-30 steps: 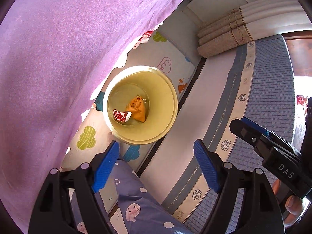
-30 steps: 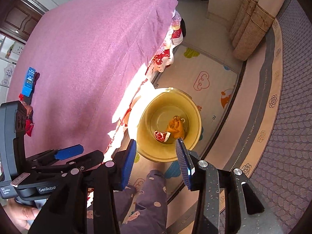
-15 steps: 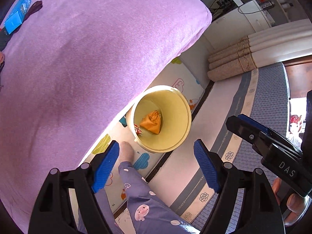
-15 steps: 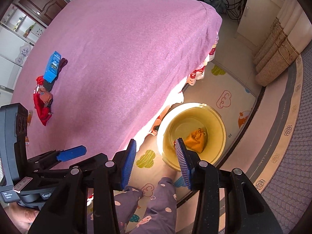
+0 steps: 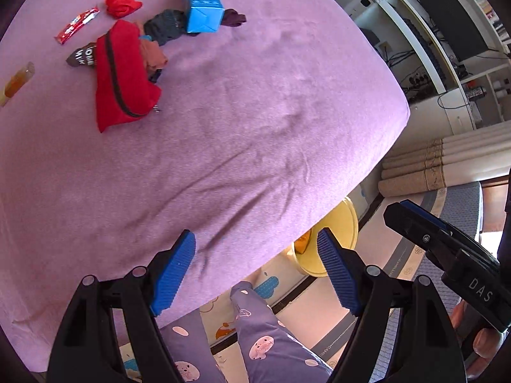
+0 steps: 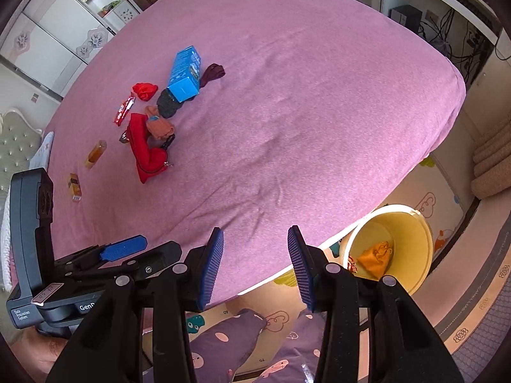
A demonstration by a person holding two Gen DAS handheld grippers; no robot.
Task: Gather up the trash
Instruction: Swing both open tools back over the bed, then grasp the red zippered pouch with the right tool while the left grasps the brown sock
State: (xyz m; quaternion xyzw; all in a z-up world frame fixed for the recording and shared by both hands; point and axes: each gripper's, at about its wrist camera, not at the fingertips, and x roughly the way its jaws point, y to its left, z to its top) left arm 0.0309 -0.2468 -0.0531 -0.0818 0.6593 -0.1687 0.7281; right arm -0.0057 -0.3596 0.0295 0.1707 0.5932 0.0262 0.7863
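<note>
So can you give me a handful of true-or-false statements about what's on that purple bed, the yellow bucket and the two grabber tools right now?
1. The blue box lies on the purple bed. True.
2. The yellow bucket stands on the bed. False: it stands on the floor beside the bed.
3. The bucket is empty. False: an orange bag lies inside it.
4. The right gripper holds nothing. True: its jaws stand open with nothing between them.
5. The left gripper grips the red pouch. False: its jaws are open and empty; the pouch lies far off on the bed.
6. A red snack wrapper lies on the bed. True.
</note>
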